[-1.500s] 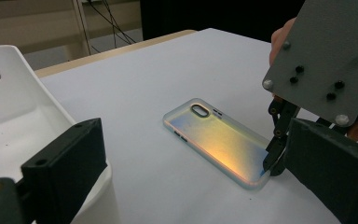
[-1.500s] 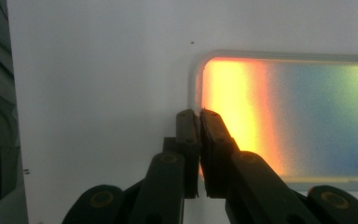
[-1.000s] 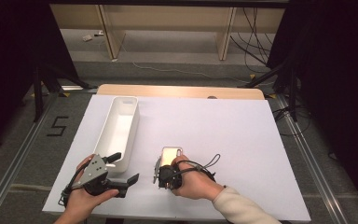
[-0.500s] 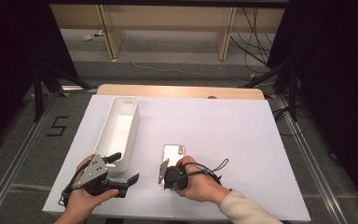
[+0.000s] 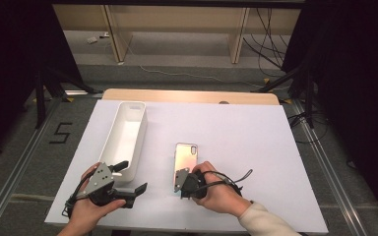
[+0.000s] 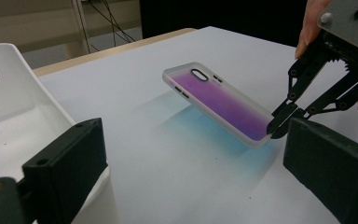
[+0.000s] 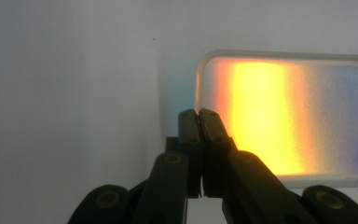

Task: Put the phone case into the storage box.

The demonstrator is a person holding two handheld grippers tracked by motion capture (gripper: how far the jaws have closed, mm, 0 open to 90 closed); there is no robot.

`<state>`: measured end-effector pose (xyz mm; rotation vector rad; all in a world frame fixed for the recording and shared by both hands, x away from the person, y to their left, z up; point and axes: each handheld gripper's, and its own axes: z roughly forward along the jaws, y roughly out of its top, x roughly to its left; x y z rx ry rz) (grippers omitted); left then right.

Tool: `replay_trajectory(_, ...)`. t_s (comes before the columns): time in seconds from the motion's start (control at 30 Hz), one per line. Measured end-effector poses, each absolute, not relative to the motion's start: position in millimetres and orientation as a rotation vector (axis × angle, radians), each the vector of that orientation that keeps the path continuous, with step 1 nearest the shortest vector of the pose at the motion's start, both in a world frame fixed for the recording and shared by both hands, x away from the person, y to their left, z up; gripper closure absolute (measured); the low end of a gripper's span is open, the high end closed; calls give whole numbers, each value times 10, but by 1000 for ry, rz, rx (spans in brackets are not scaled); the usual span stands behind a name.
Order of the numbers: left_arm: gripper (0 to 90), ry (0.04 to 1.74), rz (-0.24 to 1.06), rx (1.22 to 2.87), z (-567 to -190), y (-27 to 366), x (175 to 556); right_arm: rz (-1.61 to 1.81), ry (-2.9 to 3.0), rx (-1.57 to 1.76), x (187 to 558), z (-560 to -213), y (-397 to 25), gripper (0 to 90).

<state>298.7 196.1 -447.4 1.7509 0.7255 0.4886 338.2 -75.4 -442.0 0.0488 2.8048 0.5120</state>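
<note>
Lifted since before, glossy rounded phone case tilts in right gripper.

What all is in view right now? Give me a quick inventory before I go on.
phone case: one, clear rim with iridescent purple-to-orange back, mid table, tilted off the sheet, near end pinched by the right gripper
tray: one, white, long, open-topped, left half of the table
sheet: one, white, covering the table
table: one, wooden edge showing at the far side
left gripper: one, black with a grey plate, jaws apart, beside the tray's near end
right gripper: one, black, jaws closed on the case's end
hands: two, one on each gripper
</note>
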Motion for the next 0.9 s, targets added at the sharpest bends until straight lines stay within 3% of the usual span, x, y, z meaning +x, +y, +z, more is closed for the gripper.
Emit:
replay_trajectory(0.7,84,733,482,1743,-4455,1929,2996,686,2686,57,3264,-4354,-950,894)
replay_trajectory(0.9,92,734,475,1738,-4455,1930,3001,829,2637,-121,3325,-4352,-1021,894)
